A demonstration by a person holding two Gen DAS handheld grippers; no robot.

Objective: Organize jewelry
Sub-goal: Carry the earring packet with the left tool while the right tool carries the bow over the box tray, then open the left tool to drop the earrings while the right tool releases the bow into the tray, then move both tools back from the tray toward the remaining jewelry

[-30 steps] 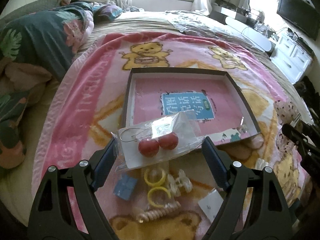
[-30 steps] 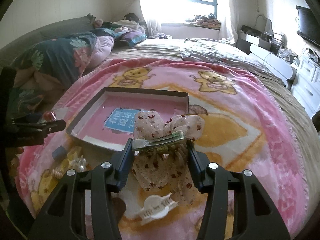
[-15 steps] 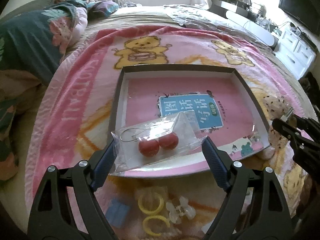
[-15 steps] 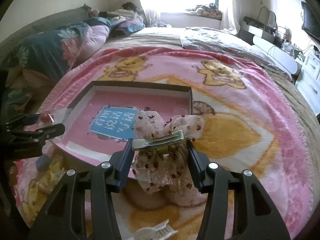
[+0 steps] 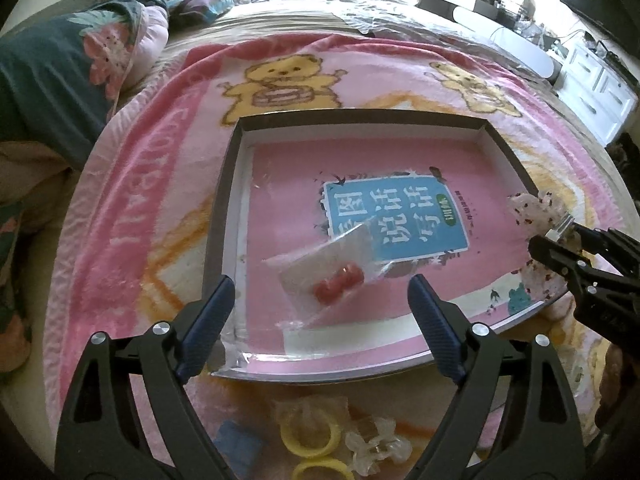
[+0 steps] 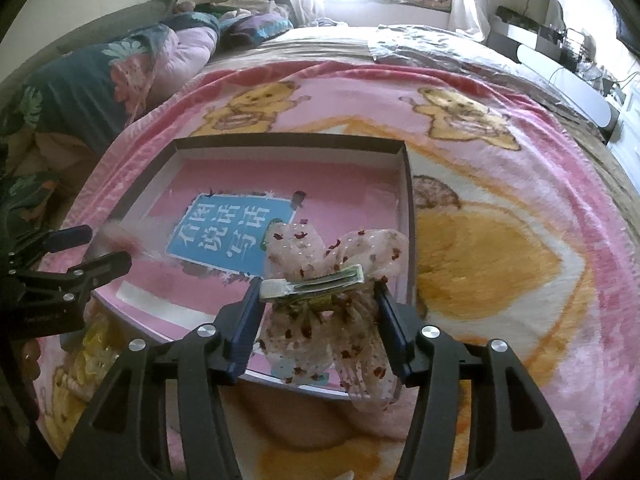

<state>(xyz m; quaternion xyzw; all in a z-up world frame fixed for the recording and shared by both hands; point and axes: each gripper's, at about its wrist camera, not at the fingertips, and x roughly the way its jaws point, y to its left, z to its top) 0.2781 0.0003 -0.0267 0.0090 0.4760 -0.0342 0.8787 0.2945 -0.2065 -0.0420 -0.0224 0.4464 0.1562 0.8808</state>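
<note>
A shallow dark-rimmed tray with a pink floor and a blue label lies on the pink bear blanket. A clear bag with two red beads lies blurred on the tray floor, free of my left gripper. That gripper hangs above it, open, and its jaws are still opening. My right gripper holds a speckled bow hair clip over the tray's near right corner. Its jaws are opening, with the clip still between the pads. The bow and right gripper show at the left view's right edge.
Short of the tray's near rim lie yellow rings, a clear flower clip and a small blue box. A floral duvet is heaped at the left. White drawers stand beyond the bed at the right.
Both grippers came forward and down over the tray. My left gripper let go of the bead bag, which dropped onto the tray floor. The bow stays in the right gripper.
</note>
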